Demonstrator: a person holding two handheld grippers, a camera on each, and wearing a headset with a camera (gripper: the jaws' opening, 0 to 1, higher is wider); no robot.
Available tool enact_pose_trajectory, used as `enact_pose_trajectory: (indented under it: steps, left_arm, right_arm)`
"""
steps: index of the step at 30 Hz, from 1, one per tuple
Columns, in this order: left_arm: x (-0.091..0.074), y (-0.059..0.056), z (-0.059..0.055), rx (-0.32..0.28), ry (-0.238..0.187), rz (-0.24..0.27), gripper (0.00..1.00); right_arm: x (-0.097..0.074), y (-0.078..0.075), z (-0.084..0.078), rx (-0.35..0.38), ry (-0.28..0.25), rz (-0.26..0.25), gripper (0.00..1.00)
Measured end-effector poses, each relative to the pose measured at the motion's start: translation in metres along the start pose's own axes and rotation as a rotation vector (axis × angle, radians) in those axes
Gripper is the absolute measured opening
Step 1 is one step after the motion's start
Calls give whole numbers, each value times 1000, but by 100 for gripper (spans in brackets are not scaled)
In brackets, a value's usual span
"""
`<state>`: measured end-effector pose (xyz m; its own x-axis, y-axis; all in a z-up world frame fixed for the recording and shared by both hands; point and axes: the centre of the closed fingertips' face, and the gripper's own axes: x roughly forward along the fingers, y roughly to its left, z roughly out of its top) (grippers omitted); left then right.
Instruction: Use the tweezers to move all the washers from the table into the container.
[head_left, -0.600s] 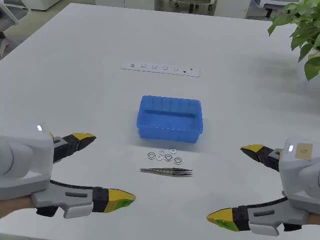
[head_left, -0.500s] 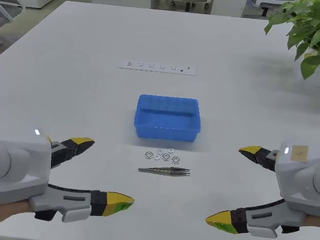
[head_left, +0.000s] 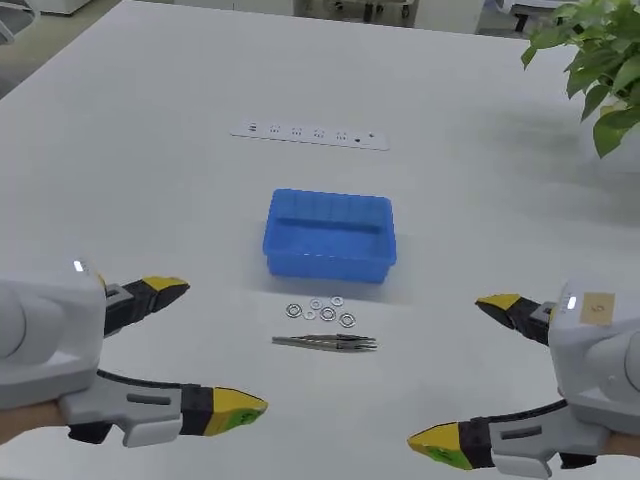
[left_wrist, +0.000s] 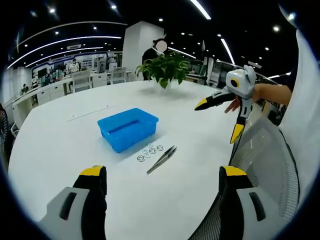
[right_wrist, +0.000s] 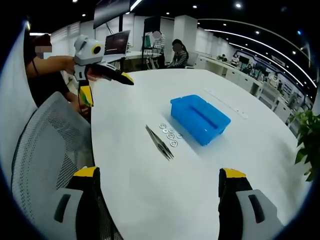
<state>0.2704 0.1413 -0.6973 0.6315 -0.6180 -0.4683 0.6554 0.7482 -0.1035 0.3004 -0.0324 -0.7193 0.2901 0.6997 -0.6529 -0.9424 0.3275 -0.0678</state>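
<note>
Both claws are spread wide and holding nothing: the left claw (head_left: 222, 345) hangs over the near-left of the counter (head_left: 150, 190) and the right claw (head_left: 446, 370) over the near-right, both well apart from the work. The tweezers (head_left: 325, 342) lie flat in the middle, just in front of the washers (head_left: 320, 311), which sit in a tight little bunch just beside the near wall of the blue container (head_left: 329, 262). The container looks empty from up top, so I'd say the job hasn't really started. Biggest worry imo is picking up the tweezers: they're thin and flat on a smooth top, so a claw coming in at a shallow angle could just skate them forward into the washers and scatter the lot. Grab them too near the tips and they can't open, too near the back end and they'll swing around. And washers that small, some touching or nearly so, could come up two at a time or flick away when pinched
</note>
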Motion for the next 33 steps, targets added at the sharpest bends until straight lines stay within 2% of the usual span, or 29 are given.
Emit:
enact_pose_trajectory:
  steps: [16,26,33]
  left_arm:
    - [-4,1,-2,-5,6,11,99]
    - [-4,3,0,-3,5,16,99]
    - [-1,5,-4,-7,17,16,99]
  right_arm:
    - [3,1,2,-4,-2,11,100]
    - [3,2,-2,-2,4,18,100]
    - [6,0,-4,6,5,19,100]
